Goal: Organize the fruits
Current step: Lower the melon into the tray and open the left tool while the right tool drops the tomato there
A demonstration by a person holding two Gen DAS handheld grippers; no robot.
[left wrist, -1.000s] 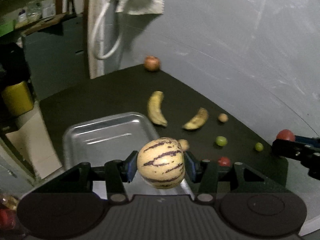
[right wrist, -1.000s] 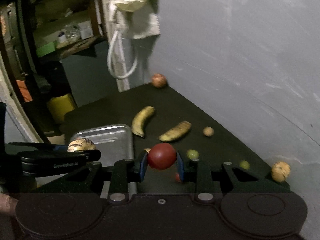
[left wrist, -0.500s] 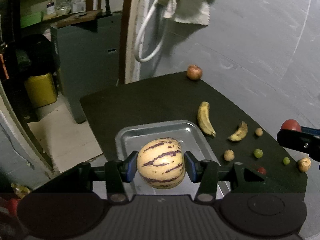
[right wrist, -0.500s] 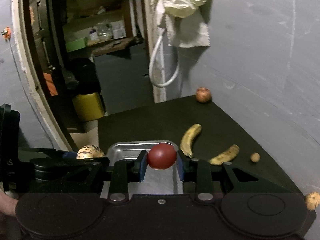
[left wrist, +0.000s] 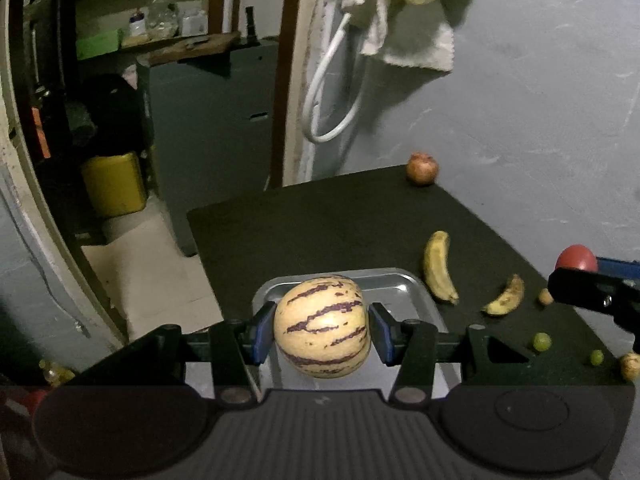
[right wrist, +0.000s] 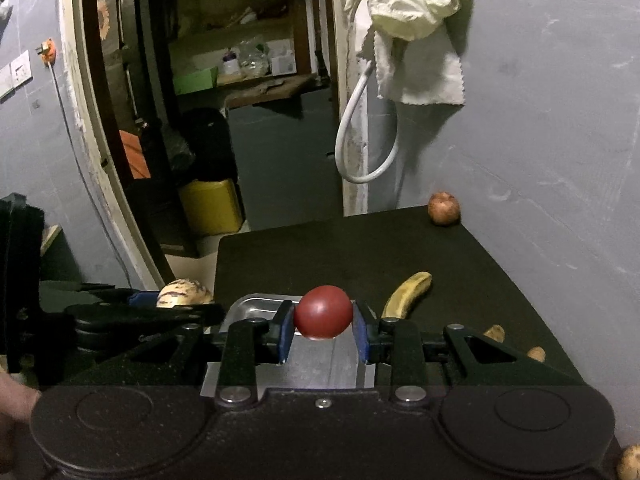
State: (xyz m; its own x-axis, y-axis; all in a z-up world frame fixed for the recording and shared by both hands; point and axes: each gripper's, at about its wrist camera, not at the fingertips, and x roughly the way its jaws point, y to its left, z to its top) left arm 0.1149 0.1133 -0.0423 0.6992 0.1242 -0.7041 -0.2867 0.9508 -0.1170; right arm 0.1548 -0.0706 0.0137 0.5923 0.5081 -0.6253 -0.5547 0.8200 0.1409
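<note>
Left gripper [left wrist: 322,330] clamps a cream, purple-striped melon [left wrist: 322,326]; right gripper [right wrist: 323,328] clamps a smooth red tomato [right wrist: 323,317], both above the metal tray [left wrist: 394,284]

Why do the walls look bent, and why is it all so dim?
Left wrist view: the fisheye lens bows the black table edge and darkens the corners; the striped melon is lit brightly, with glare on the metal tray. Right wrist view: the doorway curves, the room behind is murky, and the red fruit stays sharp.

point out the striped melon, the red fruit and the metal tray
striped melon [left wrist: 322,326], left wrist view, middle of its rind
red fruit [right wrist: 323,311], right wrist view, front face
metal tray [left wrist: 400,278], left wrist view, far rim
</note>
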